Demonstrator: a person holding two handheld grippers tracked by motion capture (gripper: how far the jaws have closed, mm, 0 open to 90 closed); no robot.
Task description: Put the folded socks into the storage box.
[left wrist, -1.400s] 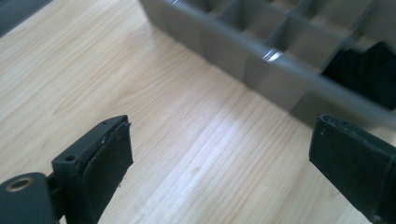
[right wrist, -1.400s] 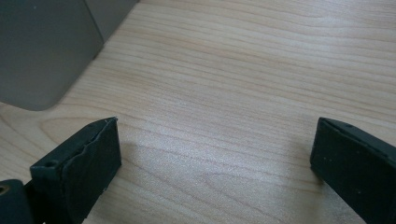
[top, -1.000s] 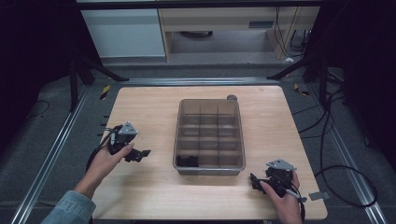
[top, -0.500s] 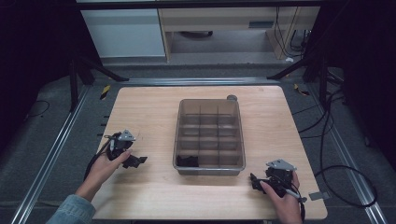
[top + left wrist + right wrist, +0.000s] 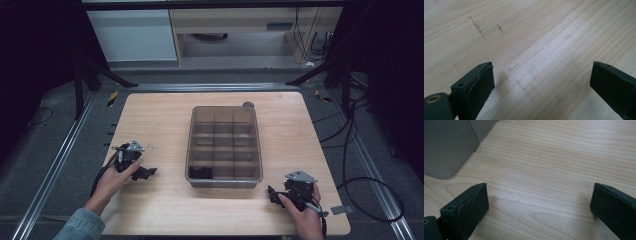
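A clear divided organiser box (image 5: pixel 224 145) sits mid-tabletop (image 5: pixel 160 115), with something dark (image 5: pixel 201 172) lying in its near-left compartment. The left gripper (image 5: pixel 146 173) rests well left of the box, jaws spread wide over bare wood. The right gripper (image 5: pixel 272 194) lies near the box's front right corner, jaws equally wide, holding nothing. A small grey cap (image 5: pixel 248 105) sits behind the box.

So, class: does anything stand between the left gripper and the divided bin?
Nothing visible does. Bare wooden table lies between the left gripper and the divided bin; its jaws stand open, holding nothing.
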